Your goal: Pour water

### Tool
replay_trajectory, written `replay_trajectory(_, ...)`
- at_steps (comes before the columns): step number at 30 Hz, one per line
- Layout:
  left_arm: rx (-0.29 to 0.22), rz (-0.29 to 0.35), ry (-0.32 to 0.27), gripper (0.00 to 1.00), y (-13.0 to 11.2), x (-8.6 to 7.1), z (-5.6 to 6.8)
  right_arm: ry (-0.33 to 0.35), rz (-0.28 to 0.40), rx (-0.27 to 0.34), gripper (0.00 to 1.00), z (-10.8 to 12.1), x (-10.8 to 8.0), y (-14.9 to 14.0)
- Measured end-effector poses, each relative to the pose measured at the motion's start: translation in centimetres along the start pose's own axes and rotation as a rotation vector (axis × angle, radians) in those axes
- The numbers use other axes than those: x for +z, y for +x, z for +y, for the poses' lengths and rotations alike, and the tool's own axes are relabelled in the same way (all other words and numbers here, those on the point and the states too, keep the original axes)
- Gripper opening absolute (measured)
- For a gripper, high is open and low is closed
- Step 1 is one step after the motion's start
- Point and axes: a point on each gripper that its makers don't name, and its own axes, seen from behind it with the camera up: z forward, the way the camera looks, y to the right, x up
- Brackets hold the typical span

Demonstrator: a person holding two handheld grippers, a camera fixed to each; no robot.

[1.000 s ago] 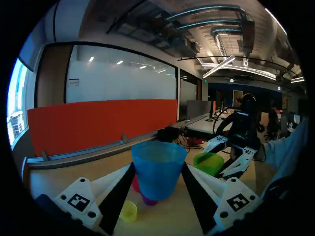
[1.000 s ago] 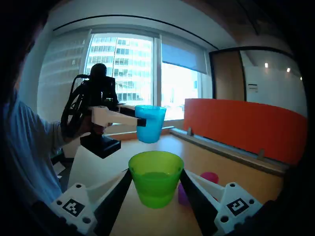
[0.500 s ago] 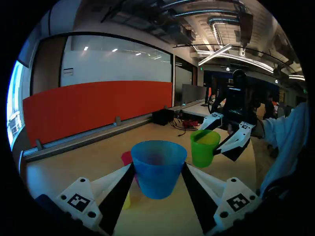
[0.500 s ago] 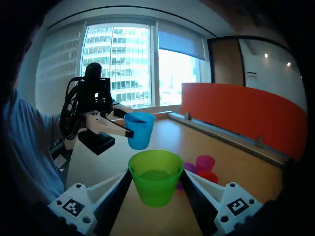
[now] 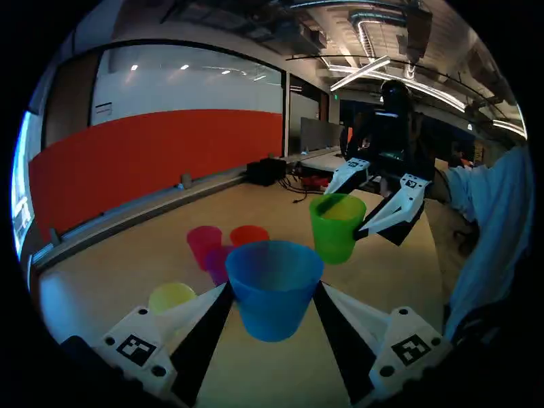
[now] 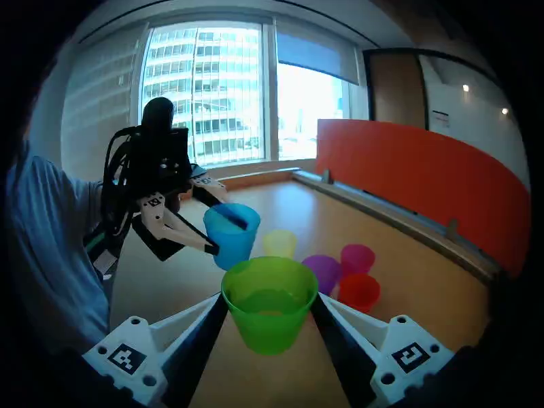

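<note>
Green translucent plastic cup of water [image 6: 270, 319]: upright, clamped in right gripper [image 6: 270, 299], held off the wooden table [image 6: 415, 272].
Blue plastic cup [image 6: 231, 238], gripped by left gripper [image 5: 274, 289], is near, ahead-left, upright; the pour likely tilts that way.

A: Room?
B: Open office. Wooden bench [image 5: 102, 265], orange partition [image 5: 149, 153] along its far edge, glass wall [image 5: 190, 85] above.
A: Light?
B: Daylight through big windows [image 6: 204, 95], blind [image 6: 316, 58] partly down. Strip lights [image 5: 357, 70], bare ceiling ducts [image 5: 381, 17].
</note>
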Motion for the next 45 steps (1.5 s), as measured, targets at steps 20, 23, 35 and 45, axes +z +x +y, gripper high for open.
replay_trajectory(20,0.082,-0.16,-0.042,0.83,-6.2,2.8,1.1,-0.005,-0.127,-0.019,0.89,1.4,1.7,-5.2)
replay_trajectory(23,0.092,-0.176,-0.048,0.83,-6.9,3.1,1.2,-0.006,-0.137,-0.021,0.89,1.5,2.0,-5.8)
replay_trajectory(35,0.075,-0.198,-0.062,0.83,-8.6,3.8,1.5,-0.012,-0.166,-0.024,0.89,1.6,2.9,-7.6)
replay_trajectory(45,0.056,-0.204,-0.065,0.83,-9.4,3.9,1.4,-0.017,-0.179,-0.026,0.89,1.5,3.1,-8.4)
